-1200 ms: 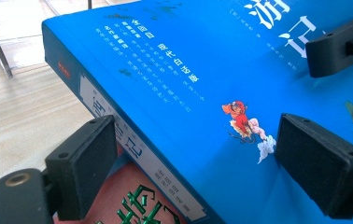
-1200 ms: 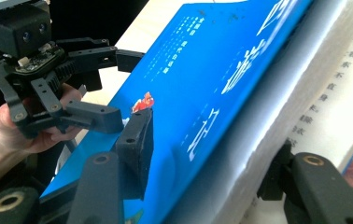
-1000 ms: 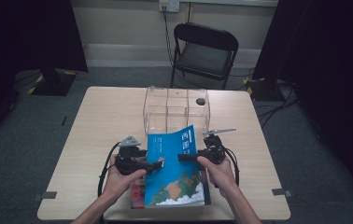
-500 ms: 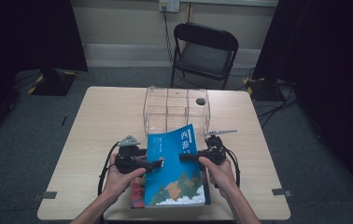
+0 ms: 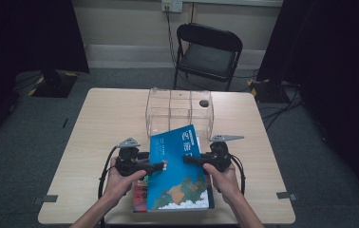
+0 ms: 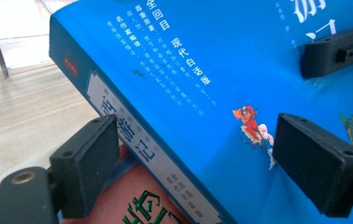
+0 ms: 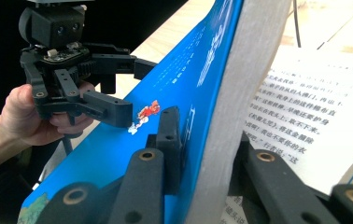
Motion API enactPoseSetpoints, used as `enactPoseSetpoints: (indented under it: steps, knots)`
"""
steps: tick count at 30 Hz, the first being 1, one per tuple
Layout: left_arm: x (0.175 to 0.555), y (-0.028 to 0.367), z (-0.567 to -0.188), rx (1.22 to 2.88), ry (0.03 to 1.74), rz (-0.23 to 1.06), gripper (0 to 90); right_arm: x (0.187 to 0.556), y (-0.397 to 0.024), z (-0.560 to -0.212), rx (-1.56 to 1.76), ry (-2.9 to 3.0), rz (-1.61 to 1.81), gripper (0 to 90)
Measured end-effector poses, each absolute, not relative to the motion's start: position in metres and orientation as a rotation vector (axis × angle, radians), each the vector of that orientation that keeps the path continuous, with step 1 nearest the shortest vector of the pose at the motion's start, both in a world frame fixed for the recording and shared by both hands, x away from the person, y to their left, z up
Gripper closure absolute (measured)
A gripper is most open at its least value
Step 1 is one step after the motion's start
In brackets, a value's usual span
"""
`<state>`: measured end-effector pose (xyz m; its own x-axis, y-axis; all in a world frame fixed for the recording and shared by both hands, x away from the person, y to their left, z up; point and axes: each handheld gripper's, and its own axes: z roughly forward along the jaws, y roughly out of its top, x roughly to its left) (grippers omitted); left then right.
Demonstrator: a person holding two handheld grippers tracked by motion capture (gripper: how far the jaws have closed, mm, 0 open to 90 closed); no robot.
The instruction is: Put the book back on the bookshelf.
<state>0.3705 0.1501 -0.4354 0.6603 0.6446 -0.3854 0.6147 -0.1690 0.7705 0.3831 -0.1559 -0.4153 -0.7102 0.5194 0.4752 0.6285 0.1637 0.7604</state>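
- The blue book (image 5: 177, 171) sits tilted between my grippers, over a red book (image 6: 139, 200).
- My right gripper (image 5: 189, 160) has just been closing and pinches the book's page edge; my left gripper (image 5: 161, 166) clamps its spine.

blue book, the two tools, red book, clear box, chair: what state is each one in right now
blue book: open, front part lifted and tilted, printed pages bared beneath
left tool: shut on the blue book at its spine edge
right tool: jaws have just been closing, now shut on the blue book's lifted cover and pages
red book: closed, flat under the blue book
clear box: upright, open-topped
chair: unfolded
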Motion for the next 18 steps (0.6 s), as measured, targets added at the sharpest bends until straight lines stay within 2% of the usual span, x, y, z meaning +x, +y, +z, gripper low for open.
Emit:
enactPoseSetpoints:
  steps: [14,18]
  knots:
    - [0.375,0.149,-0.437,1.831,0.998,-0.007,7.0,0.372,-0.156,-0.409,-1.143,-2.314,-1.686,76.1]
    - [0.377,0.148,-0.438,1.821,0.974,-0.071,6.9,0.37,-0.156,-0.406,-1.129,-2.311,-1.708,76.3]
